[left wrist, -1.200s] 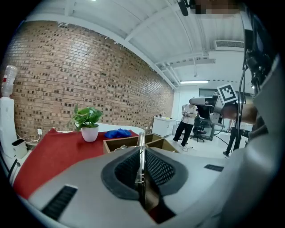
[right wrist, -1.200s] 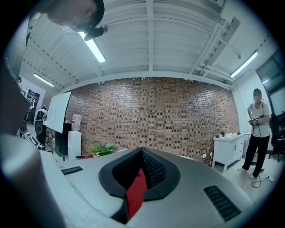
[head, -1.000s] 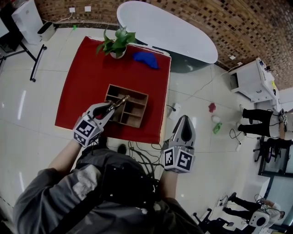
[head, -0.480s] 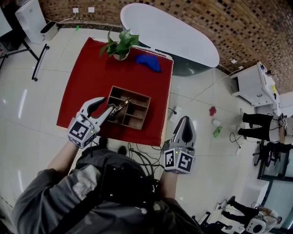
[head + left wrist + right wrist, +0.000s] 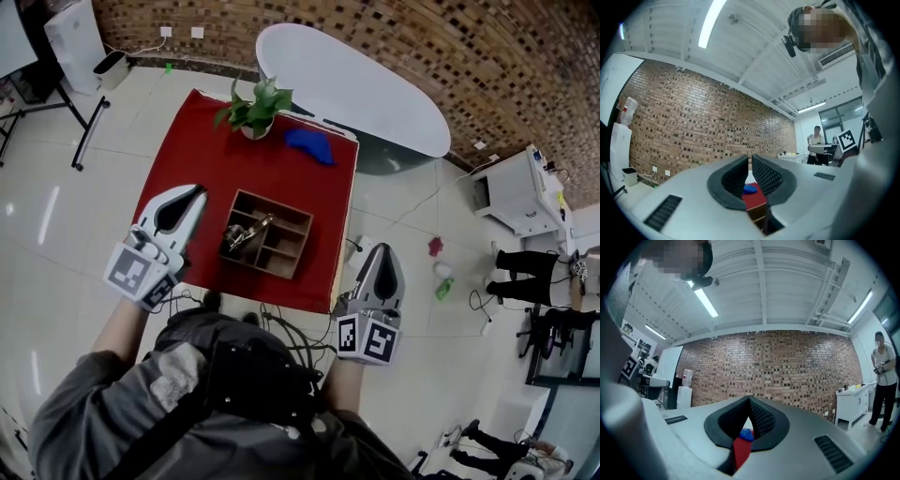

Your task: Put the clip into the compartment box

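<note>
Red bench (image 5: 187,141) carries the box (image 5: 281,270) with the clip (image 5: 242,234) lying in its left side, so the left tool (image 5: 183,197), closing on nothing, should simply stay clear; the right tool (image 5: 380,251) hangs with jaws together.

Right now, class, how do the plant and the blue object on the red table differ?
The plant is green, upright in a white pot; the blue object lies low and flat. The plant is left of the blue object. Both sit near the table's far edge, beyond the box.
</note>
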`<state>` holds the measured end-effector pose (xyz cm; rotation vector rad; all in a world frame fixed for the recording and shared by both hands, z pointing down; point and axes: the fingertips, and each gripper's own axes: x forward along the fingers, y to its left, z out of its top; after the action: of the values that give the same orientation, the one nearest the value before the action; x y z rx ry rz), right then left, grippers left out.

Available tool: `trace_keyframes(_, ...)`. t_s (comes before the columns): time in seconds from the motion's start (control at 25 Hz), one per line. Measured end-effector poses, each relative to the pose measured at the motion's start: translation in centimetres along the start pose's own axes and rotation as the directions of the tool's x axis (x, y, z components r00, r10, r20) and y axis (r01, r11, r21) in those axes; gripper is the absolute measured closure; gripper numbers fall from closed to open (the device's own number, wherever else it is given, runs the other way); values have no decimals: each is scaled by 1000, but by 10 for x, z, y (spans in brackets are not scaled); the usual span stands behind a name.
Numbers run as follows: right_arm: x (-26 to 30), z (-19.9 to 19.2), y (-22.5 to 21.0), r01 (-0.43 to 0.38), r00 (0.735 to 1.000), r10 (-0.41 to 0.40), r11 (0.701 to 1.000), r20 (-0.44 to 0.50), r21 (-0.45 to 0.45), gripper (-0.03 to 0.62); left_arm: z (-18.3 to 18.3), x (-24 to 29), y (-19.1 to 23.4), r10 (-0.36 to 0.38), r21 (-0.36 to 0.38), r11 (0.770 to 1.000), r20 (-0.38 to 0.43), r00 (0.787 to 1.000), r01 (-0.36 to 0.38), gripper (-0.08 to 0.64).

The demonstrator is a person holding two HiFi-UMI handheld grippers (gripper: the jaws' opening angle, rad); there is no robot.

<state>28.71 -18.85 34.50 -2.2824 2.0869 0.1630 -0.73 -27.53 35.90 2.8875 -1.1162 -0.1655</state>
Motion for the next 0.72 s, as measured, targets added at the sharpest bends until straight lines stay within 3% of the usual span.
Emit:
trace_keyframes(0.52, 6, 0, 24, -60, 998, 59, 998, -19, -33, 574, -6, -19, 10, 21, -56, 998, -94, 995, -26, 511)
trace_keyframes(0.72, 6, -1, 30, -72, 997, 71, 997, -25, -40, 574, -4, -25, 10, 23, -61, 998, -91, 996, -28, 511)
